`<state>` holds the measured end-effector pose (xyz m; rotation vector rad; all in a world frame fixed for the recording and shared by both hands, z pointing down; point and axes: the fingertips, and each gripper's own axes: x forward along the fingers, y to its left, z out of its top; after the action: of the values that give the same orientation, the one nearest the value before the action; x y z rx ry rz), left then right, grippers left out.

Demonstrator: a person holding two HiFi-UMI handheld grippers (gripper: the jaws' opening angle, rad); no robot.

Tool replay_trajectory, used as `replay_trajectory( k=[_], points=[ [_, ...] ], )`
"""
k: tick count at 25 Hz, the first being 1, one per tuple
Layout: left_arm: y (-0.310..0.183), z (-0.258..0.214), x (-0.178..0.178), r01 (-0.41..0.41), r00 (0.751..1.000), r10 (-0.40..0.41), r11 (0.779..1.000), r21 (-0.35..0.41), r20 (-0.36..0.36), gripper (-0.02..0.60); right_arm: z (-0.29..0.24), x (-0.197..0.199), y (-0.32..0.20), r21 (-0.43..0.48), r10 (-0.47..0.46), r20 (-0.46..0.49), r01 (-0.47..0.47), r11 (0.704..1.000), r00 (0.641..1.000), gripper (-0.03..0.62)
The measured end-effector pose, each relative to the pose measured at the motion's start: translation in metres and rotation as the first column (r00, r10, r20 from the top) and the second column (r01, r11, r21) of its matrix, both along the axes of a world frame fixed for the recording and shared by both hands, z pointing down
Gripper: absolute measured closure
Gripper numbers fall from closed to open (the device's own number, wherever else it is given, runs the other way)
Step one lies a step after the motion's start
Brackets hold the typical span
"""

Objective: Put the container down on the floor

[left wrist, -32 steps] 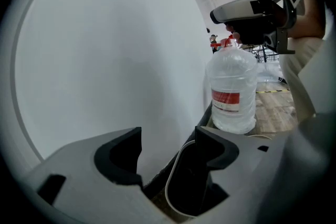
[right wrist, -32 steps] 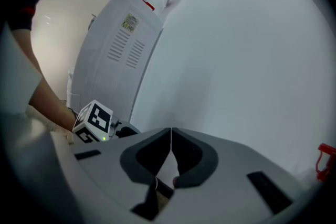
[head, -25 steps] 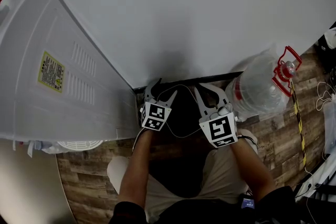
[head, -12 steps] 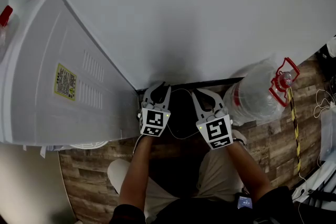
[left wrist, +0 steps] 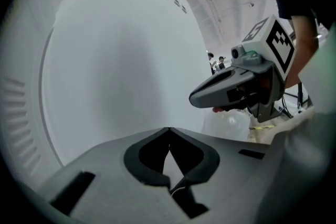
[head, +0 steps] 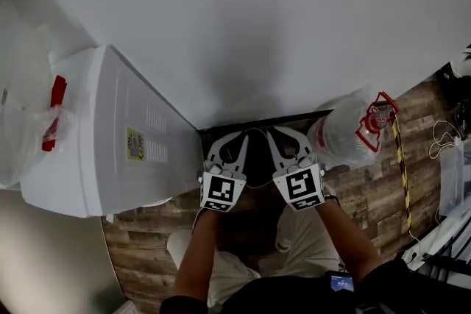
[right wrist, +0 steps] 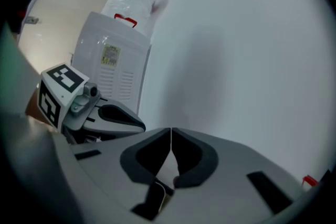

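Left gripper [left wrist: 169, 130] jaws had just closed: tips together, nothing between them. Right gripper [right wrist: 171, 130] jaws were also shut and empty. The container [head: 344, 130] lay on the floor [head: 375, 184] at the foot of the wall [head: 257, 26], just right of the right gripper, with neither gripper touching it. Put-down looked done; only backing off left.

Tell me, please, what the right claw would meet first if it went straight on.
Most likely the white wall; nothing shows between it and the right claw, though depth is unclear.
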<state>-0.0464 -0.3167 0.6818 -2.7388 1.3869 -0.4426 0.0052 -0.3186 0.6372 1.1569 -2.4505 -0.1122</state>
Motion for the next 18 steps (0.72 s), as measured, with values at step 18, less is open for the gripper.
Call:
replay_trajectory(
  k=[18],
  points=[
    [0.035, -0.316, -0.021, 0.048, 0.995, -0.047, 0.999, 0.006, -0.091, 0.563, -0.271, -0.012, 0.013, -0.086, 0.058, 0.115, -0.049, 0.995, 0.992, 0.563]
  ],
)
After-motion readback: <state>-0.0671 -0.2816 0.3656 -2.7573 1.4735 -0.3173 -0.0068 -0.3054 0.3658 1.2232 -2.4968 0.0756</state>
